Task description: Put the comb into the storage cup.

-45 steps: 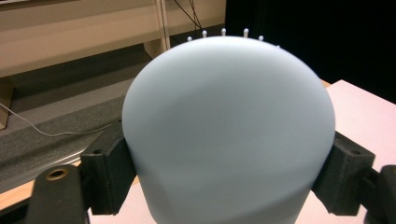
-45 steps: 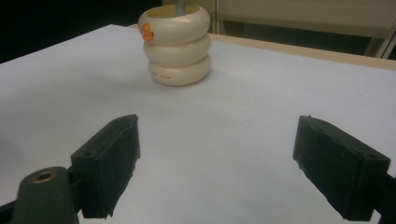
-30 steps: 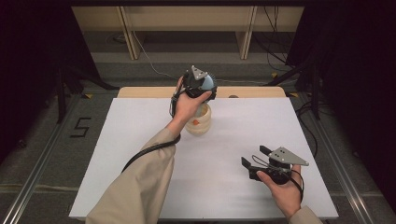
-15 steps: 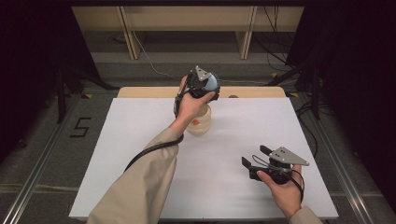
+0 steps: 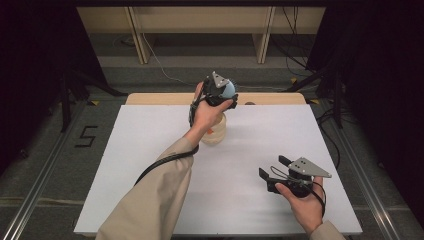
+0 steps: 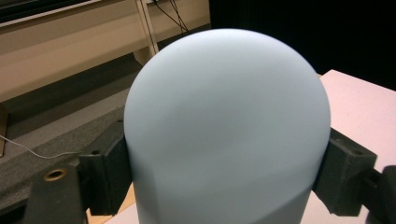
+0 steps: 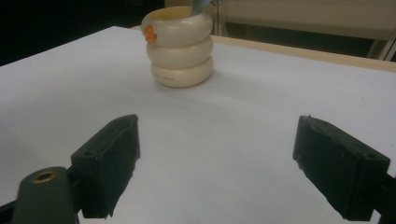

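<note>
White table (image 5: pixel 150 165) filled the middle of the dark room, with a pale wooden edge along its far side and grey floor around it. On the far half stood a cream ridged cup (image 7: pixel 178 44), three stacked rings in shape, upright, with a small orange mark near the rim. Left gripper (image 5: pixel 220 92) was raised over the cup at the far edge; its jaws pressed on both sides of a pale blue rounded object (image 6: pixel 224 130), clamped firmly. Whether the object's lower end touched the cup could not be told. Right gripper (image 5: pixel 277 170) sat low over the near right part of the table, jaws spread wide with nothing between them, well apart from the cup.
</note>
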`<control>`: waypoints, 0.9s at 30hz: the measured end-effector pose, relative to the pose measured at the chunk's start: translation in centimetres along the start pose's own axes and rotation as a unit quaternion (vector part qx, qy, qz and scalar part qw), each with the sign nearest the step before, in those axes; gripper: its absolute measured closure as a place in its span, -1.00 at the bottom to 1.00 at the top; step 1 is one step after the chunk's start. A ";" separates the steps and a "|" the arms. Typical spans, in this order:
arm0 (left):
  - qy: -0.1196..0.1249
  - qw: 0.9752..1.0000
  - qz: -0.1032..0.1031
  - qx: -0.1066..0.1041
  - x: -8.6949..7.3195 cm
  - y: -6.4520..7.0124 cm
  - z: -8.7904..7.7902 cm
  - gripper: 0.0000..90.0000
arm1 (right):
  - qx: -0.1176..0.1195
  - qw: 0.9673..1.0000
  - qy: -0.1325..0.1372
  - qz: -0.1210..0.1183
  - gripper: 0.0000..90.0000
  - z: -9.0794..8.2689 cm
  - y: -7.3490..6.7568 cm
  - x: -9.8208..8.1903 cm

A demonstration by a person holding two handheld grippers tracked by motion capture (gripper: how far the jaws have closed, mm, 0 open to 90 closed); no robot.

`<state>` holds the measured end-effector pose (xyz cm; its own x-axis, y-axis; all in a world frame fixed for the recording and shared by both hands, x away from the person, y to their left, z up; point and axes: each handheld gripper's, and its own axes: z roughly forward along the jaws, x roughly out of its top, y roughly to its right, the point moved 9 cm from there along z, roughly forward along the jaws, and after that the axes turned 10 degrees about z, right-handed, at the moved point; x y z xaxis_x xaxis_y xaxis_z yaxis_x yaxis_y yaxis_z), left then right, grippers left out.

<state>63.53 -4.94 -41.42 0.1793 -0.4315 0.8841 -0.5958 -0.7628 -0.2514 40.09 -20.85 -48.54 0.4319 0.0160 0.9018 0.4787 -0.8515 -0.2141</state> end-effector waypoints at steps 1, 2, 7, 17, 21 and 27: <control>0.000 1.000 0.000 0.000 0.0 0.0 0.0 -0.58 | 0.000 1.000 0.000 0.000 -0.65 0.0 0.0 0.0; 0.000 1.000 0.001 0.000 0.0 0.0 0.0 -0.58 | 0.000 1.000 0.000 0.000 -0.65 0.0 0.0 0.0; -0.005 1.000 0.012 -0.005 -0.1 0.3 0.1 -0.58 | 0.001 1.000 0.001 0.002 -0.65 0.0 0.0 0.0; -0.013 1.000 0.019 -0.017 -0.2 0.6 0.3 -0.60 | 0.001 1.000 -0.001 0.002 -0.65 0.0 0.1 0.0; -0.023 0.999 0.024 -0.015 -0.5 0.6 0.4 -0.63 | 0.001 1.000 -0.002 0.004 -0.65 0.0 0.1 -0.1; -0.025 0.999 0.024 -0.014 -0.6 0.7 0.4 -0.65 | 0.003 1.000 -0.003 0.004 -0.65 0.1 0.1 -0.1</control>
<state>63.34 -5.39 -42.26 0.1894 -0.4909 0.8504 -0.6267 -0.7271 -0.2802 40.18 -20.88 -48.68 0.4401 0.0114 0.8979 0.4791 -0.8487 -0.2241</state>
